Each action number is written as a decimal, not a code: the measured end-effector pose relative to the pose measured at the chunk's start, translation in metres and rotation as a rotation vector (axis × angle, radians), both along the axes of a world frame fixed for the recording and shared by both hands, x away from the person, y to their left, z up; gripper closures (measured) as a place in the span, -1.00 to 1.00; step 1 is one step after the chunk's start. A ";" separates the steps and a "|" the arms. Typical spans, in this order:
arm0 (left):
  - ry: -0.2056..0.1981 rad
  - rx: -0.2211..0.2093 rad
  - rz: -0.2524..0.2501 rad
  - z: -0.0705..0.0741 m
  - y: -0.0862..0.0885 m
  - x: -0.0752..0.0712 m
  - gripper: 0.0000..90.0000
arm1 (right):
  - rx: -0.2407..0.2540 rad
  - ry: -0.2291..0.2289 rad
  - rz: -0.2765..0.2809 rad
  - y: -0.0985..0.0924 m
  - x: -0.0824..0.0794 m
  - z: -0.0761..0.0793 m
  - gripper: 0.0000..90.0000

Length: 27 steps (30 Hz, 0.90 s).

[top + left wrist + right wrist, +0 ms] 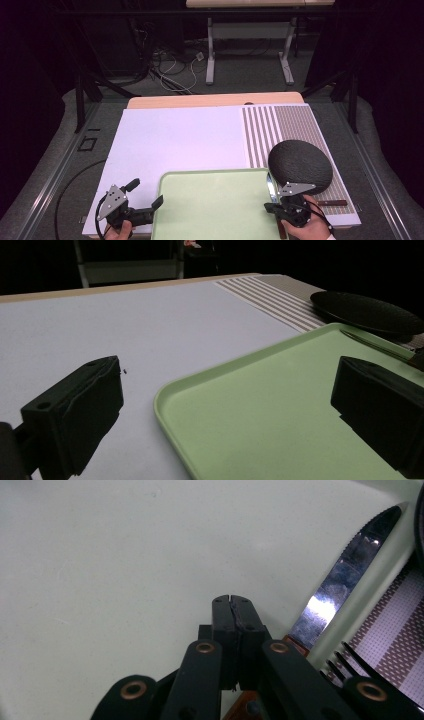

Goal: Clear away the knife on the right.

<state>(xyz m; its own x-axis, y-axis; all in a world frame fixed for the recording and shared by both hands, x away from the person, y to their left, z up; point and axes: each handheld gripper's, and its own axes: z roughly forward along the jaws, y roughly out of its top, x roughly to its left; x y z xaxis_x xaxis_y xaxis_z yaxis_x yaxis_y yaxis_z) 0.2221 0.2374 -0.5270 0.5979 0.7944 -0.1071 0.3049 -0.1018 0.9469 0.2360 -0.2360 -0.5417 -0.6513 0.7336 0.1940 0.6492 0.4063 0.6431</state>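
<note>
Right hand-held gripper (234, 600) has its jaws pressed together w/ nothing between, over the green tray's (215, 210) near right corner. Steak knife (345, 575) lies on the tray's right rim – black plate (300, 165) and fork (350, 660) just beyond. Left hand-held gripper (145, 200) gapes wide at the tray's left edge.

Glossy steel knife (345, 575) blade, smooth matt green plastic tray (215, 210), rough-textured matt black plate (300, 165).

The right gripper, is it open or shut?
Shut: the right gripper has its jaws pressed together with nothing between them, above the tray, beside the knife.
</note>
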 end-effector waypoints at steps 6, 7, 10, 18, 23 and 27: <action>-0.001 0.000 0.001 0.000 0.000 0.000 -0.99 | 0.030 0.000 -0.012 -0.003 0.001 0.002 0.88; -0.001 -0.001 0.001 0.000 0.000 0.000 -0.99 | 0.039 -0.010 -0.009 -0.004 0.001 0.002 0.83; 0.001 -0.001 0.003 0.000 0.000 0.000 -0.99 | 0.046 -0.031 -0.001 -0.005 0.002 0.004 0.68; 0.003 -0.002 0.006 0.000 0.000 0.000 -0.99 | 0.079 -0.091 -0.017 -0.012 0.004 0.008 0.26; 0.003 -0.003 0.008 0.000 0.001 0.000 -0.99 | 0.087 -0.128 0.012 -0.016 0.005 0.009 0.09; 0.003 -0.003 0.008 0.000 0.001 0.000 -0.99 | 0.056 -0.156 0.021 -0.020 0.006 0.010 0.05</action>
<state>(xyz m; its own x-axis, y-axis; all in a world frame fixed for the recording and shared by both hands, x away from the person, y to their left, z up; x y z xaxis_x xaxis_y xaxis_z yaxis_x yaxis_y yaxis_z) 0.2217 0.2380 -0.5272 0.5914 0.7986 -0.1118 0.3088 -0.0962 0.9462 0.2420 -0.2557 -0.5319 -0.6915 0.7105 0.1301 0.5319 0.3790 0.7573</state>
